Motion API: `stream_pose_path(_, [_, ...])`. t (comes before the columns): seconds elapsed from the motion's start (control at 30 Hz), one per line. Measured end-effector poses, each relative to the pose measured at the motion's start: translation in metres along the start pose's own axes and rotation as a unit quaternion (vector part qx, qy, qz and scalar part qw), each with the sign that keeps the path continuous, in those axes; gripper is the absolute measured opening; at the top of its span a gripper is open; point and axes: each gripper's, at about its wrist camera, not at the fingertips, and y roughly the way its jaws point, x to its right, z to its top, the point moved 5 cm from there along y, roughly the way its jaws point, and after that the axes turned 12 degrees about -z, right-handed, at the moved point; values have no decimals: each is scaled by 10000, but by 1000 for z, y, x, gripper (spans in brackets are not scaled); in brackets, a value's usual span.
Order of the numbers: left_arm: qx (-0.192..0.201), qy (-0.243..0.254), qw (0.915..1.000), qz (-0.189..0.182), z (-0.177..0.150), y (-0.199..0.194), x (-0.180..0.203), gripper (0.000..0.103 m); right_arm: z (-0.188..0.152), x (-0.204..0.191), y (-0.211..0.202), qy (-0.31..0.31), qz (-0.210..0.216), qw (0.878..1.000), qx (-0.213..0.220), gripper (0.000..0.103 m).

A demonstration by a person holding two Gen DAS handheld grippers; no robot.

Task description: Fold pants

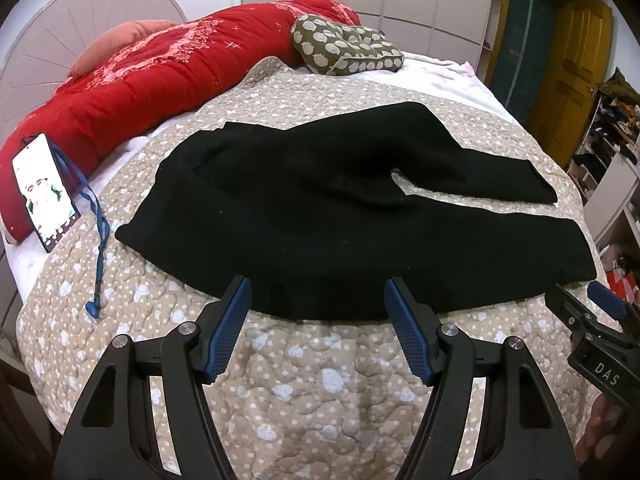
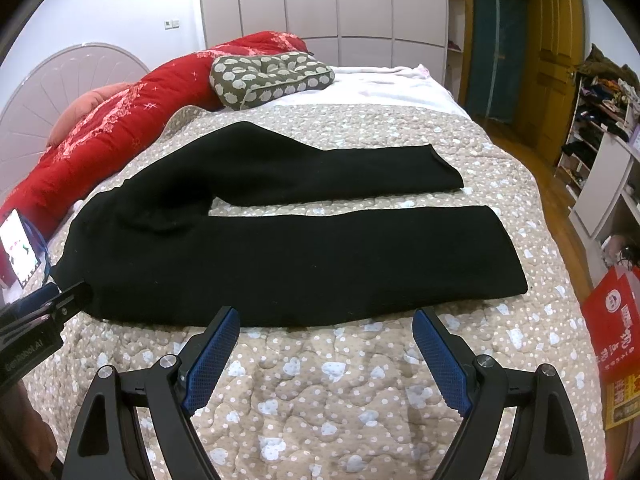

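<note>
Black pants [image 1: 320, 220] lie flat on the bed's quilted bedspread [image 1: 320, 380], waist to the left and both legs stretched apart to the right. My left gripper [image 1: 318, 286] hovers open over the near edge of the seat part, nothing between its blue pads. In the right wrist view the pants [image 2: 280, 264] fill the middle, and my right gripper [image 2: 326, 314] stands open just short of the near leg's edge. Each gripper shows at the edge of the other's view: the right gripper [image 1: 576, 290] by the near leg's cuff, the left gripper [image 2: 66, 288] by the waist.
A red quilt [image 1: 140, 76] and a patterned cushion [image 1: 348, 46] lie at the far side of the bed. A lit phone [image 1: 44, 192] with a blue lanyard [image 1: 100, 240] rests at the left. Shelves and a red bag [image 2: 612, 332] stand beyond the bed's right edge.
</note>
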Motion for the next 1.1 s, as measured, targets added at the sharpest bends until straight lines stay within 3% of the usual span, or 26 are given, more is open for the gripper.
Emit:
stream_pose_path(0.3, [-9, -14, 10000, -16, 0, 0, -1, 70, -1, 3, 4, -44, -42, 9998, -185, 87])
stream_pose_path(0.53, [-27, -81, 10000, -25, 0, 2, -4, 70, 0, 3, 4, -15, -56, 10000, -24, 87])
stream_pose_path(1.1, [-87, -430, 9989, 154, -1, 7, -35, 70, -5, 1, 17, -34, -77, 9996, -266, 87])
